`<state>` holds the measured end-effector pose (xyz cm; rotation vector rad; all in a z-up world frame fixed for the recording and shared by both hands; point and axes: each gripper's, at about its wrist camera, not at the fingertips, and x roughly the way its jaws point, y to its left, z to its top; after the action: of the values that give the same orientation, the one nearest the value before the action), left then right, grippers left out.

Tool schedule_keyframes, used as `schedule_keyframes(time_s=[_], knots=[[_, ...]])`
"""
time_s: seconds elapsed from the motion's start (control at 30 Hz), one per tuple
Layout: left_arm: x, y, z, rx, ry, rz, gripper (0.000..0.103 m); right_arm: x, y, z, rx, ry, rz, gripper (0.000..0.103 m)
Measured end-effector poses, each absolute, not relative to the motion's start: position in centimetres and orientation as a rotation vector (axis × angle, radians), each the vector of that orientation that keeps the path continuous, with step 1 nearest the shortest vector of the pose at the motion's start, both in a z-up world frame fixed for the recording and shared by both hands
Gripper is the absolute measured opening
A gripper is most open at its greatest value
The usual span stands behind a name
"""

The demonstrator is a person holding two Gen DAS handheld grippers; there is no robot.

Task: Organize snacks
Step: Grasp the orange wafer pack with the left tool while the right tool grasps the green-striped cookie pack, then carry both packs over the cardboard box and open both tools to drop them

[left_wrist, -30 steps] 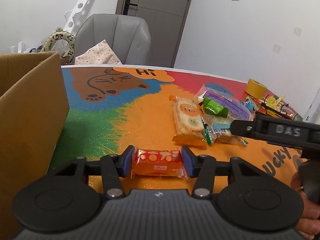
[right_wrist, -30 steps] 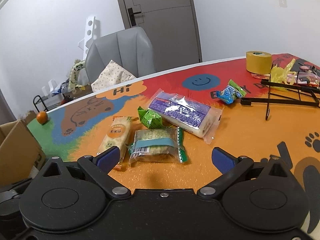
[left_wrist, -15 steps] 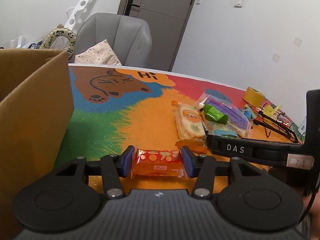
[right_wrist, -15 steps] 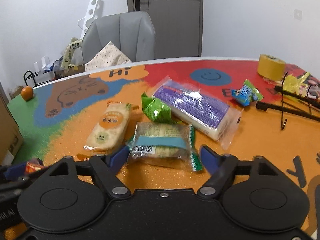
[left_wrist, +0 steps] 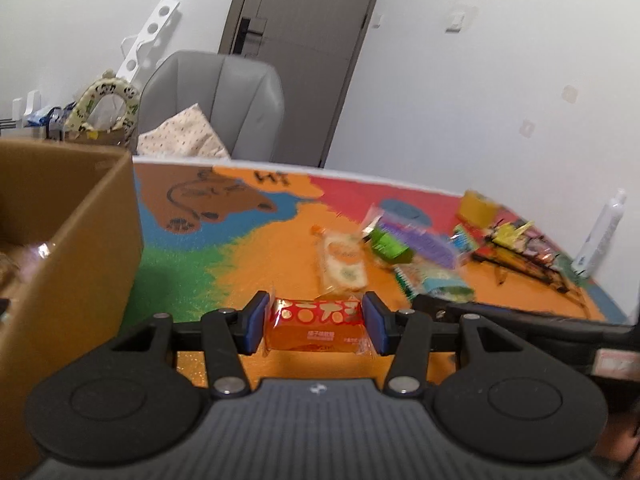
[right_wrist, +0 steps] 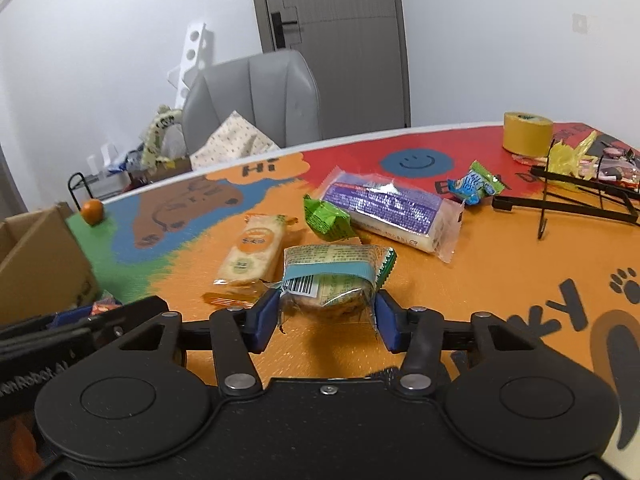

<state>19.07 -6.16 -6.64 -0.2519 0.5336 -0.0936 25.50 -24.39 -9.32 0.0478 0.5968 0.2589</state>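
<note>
Left side: grips an orange-red snack packet crosswise in the left hand-held gripper, both blue pads pressed on its short ends. Hangs clear above the bench, near its front edge, just beside the open cardboard box at the left edge. Blurs much of the far bench in this view.

Right side: has just been closing the jaws of the right hand-held gripper on a clear-wrapped cake with a teal band. Presses the pads against the wrapper's two sides, barcode end nearest the camera. Sits at the front middle of the bench; cannot tell whether its far end rests on the mat.

Farther along the bench:
- Lies just left of the cake, almost touching it: a rice cracker pack, long axis running towards the far edge.
- Lies just behind the cake: a crumpled green packet, touching a long purple-labelled pack that slants towards the right.
- Lies beyond that pack's right end, apart from it: a small blue-and-green packet.
- Stands near the far right corner: a yellow tape roll, with a black wire rack in front of it along the right edge.
- Sits near the far left corner, behind the box: a small orange fruit.

Beyond the far edge: a grey chair holding a dotted cushion.
</note>
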Motion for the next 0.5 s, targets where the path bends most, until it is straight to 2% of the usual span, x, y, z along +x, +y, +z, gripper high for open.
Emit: schedule_keyframes(time_s=[0.3, 0.5], knots=[[15.7, -5.6, -2.1, -0.208, 0.441, -0.074, 0.05, 23.3, -23.8, -6.7, 0.101, 0.52, 0.323, 0.049], [14.6, -3.7, -0.9, -0.202, 0.416, -0.018, 0.05, 21.8, -21.9, -5.4, 0.108, 0.467, 0.407, 0.049]])
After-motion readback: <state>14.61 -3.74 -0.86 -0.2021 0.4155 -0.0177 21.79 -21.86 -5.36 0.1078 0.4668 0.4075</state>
